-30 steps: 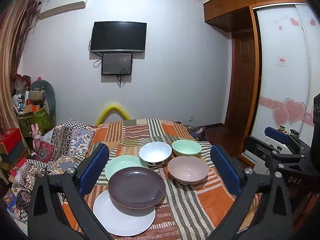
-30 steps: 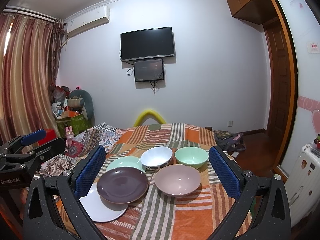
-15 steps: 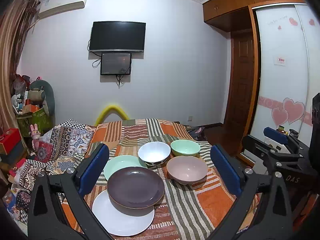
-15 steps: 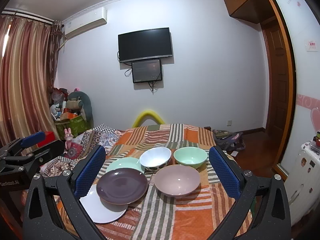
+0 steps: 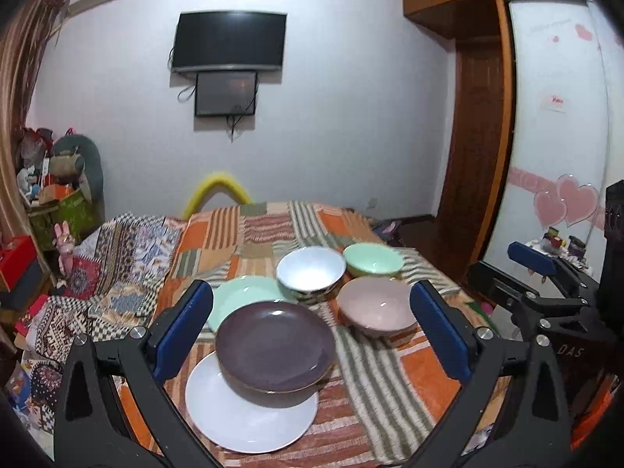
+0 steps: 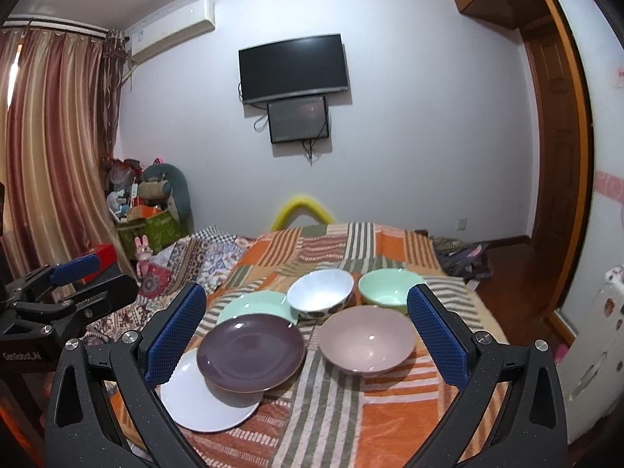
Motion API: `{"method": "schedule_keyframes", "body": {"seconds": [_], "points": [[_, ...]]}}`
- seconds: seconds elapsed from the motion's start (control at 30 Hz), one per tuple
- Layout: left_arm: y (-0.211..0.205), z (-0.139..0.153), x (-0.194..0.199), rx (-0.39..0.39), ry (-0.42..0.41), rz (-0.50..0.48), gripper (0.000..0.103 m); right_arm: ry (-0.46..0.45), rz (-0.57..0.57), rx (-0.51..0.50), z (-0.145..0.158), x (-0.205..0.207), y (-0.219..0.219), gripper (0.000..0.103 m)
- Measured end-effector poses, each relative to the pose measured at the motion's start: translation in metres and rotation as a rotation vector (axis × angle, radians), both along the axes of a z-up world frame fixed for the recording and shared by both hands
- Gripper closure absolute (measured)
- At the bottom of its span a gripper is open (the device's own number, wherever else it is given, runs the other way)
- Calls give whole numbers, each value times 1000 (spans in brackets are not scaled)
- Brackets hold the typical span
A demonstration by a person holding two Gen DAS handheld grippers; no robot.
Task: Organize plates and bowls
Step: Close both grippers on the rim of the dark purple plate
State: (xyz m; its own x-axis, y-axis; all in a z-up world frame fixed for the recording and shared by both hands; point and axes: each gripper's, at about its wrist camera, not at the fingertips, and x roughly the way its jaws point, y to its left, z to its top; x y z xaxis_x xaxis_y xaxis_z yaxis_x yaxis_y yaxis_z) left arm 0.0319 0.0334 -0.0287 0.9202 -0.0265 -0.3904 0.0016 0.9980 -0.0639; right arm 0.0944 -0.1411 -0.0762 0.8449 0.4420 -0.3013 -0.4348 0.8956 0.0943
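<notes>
Three plates overlap on the striped cloth: a white plate [image 5: 249, 417] nearest, a dark purple plate [image 5: 275, 345] lying partly on it, a mint green plate [image 5: 243, 298] behind. Three bowls stand to their right: a white bowl [image 5: 311, 273], a mint green bowl [image 5: 373, 259] and a pink bowl [image 5: 374, 306]. My left gripper [image 5: 310, 331] is open, hovering short of the plates with nothing between its fingers. My right gripper [image 6: 308, 335] is open too, empty, facing the purple plate [image 6: 250, 353] and pink bowl [image 6: 366, 343]. Each gripper shows at the other view's edge.
The dishes rest on a patchwork striped cloth [image 5: 390, 382] over a table or bed. A patterned blanket [image 5: 117, 257] lies to the left, with boxes and toys [image 5: 50, 195] beyond. A wardrobe door [image 5: 553, 156] stands on the right, a wall TV [image 5: 230, 41] ahead.
Both views have shifted slightly; the dishes sit a little further left in frame. No dish has moved and both grippers stay open.
</notes>
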Motion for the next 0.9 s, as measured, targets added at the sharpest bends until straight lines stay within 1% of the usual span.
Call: {"method": "schedule_keyframes", "body": {"seconds": [0.2, 0.33, 0.4, 0.43, 0.47, 0.63, 0.7, 0.8, 0.87, 0.9], "points": [[37, -26, 28, -1, 93, 59, 0, 35, 4, -40, -21, 18, 18, 0], [67, -49, 52, -47, 181, 68, 1, 95, 18, -57, -37, 36, 29, 0], [79, -63, 63, -64, 222, 70, 5, 122, 21, -68, -45, 42, 34, 2], [84, -70, 69, -68, 244, 72, 13, 141, 23, -79, -52, 47, 37, 6], [88, -77, 74, -67, 265, 76, 16, 159, 28, -89, -57, 51, 40, 8], [98, -107, 96, -59, 324, 78, 18, 258, 39, -125, -84, 70, 50, 23], [100, -117, 103, -65, 346, 69, 19, 300, 43, -129, -94, 79, 53, 27], [110, -135, 118, -108, 403, 54, 25, 359, 62, -124, -106, 89, 56, 38], [115, -144, 127, -119, 433, 53, 30, 397, 73, -119, -114, 95, 58, 42], [118, -148, 131, -121, 442, 54, 32, 414, 79, -118, -118, 98, 59, 46]]}}
